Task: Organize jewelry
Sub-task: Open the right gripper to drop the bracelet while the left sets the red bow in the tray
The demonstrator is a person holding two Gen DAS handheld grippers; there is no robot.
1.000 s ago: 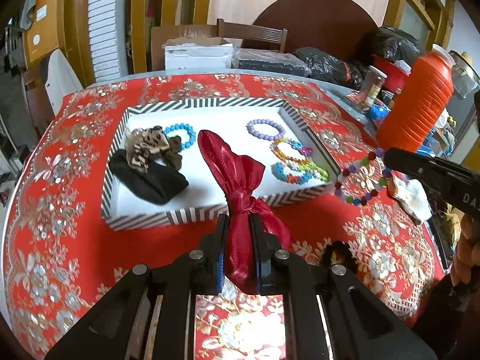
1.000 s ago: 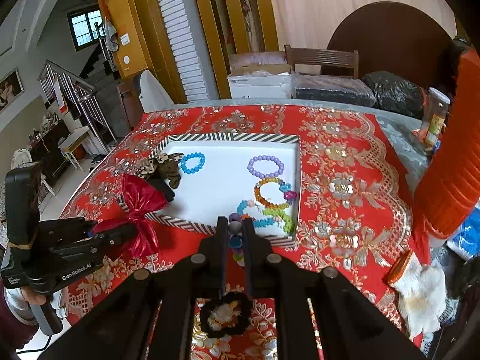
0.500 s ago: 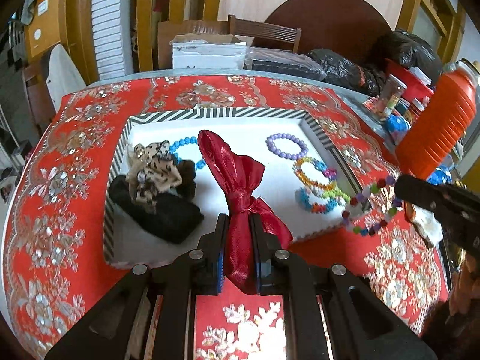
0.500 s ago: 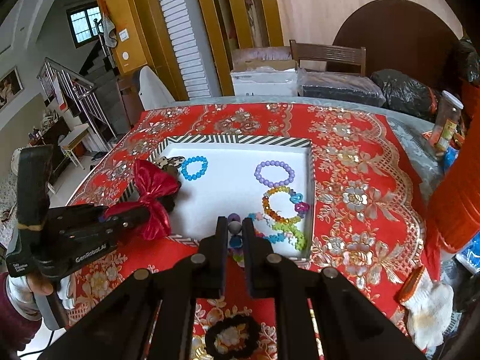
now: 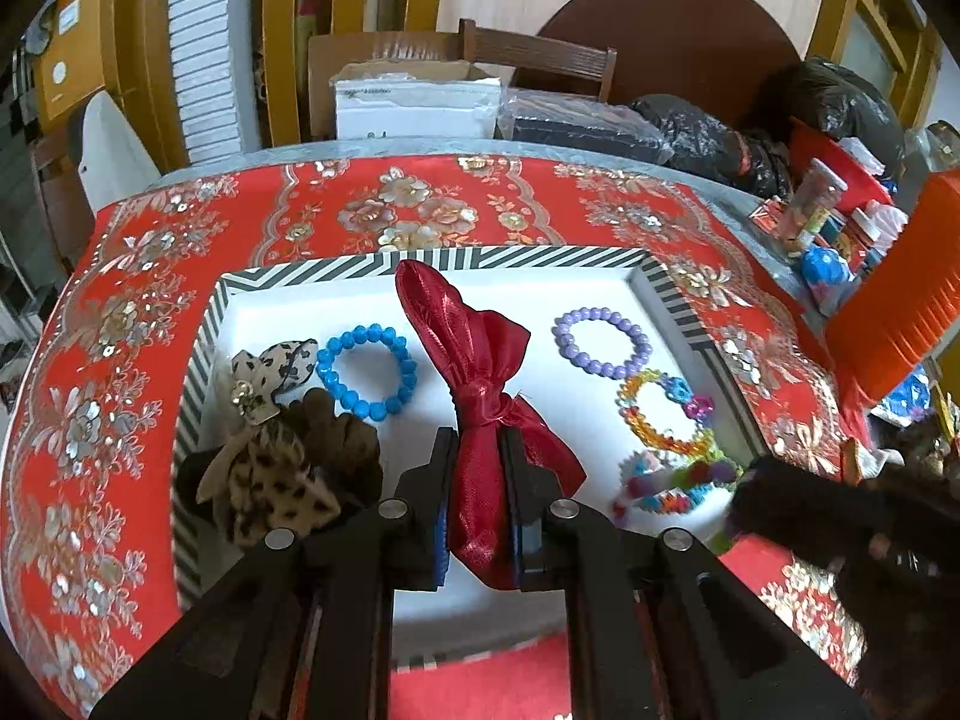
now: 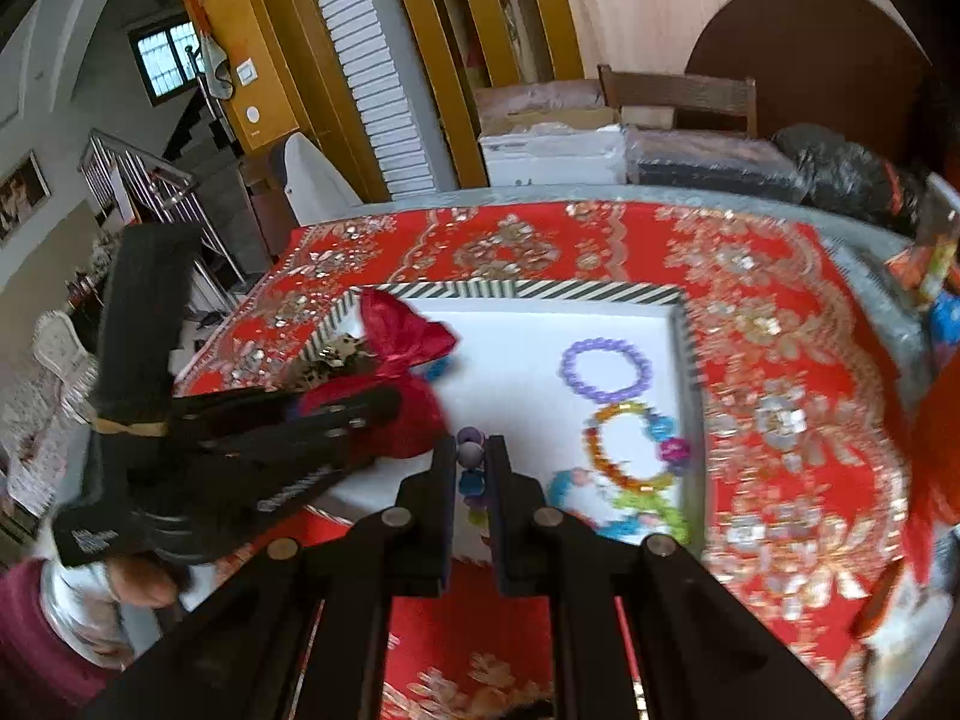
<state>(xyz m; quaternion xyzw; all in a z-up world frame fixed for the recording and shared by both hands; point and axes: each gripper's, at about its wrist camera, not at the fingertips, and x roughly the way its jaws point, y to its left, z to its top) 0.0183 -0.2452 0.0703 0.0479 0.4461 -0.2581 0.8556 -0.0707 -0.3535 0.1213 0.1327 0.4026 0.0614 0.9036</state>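
My left gripper (image 5: pixel 477 450) is shut on a red satin bow (image 5: pixel 474 372) and holds it above the white striped-rim tray (image 5: pixel 420 258). My right gripper (image 6: pixel 471 456) is shut on a multicolour bead bracelet (image 6: pixel 470 468) over the tray's near edge; the left gripper and bow (image 6: pixel 399 348) show to its left. In the tray lie a blue bracelet (image 5: pixel 367 372), a purple bracelet (image 5: pixel 602 341), an orange-yellow bracelet (image 5: pixel 666 411), a colourful bracelet (image 5: pixel 672 489) and leopard and dark scrunchies (image 5: pixel 282 456).
The tray sits on a red floral tablecloth (image 5: pixel 420 210). An orange jug (image 5: pixel 900 312), bottles and black bags (image 5: pixel 720 138) crowd the right and back. A white box (image 5: pixel 414 102) and a chair stand behind the table.
Both grippers moved forward over the tray. The bow now hangs above the tray's middle, and the right gripper with its bracelet has come in at the tray's near right.
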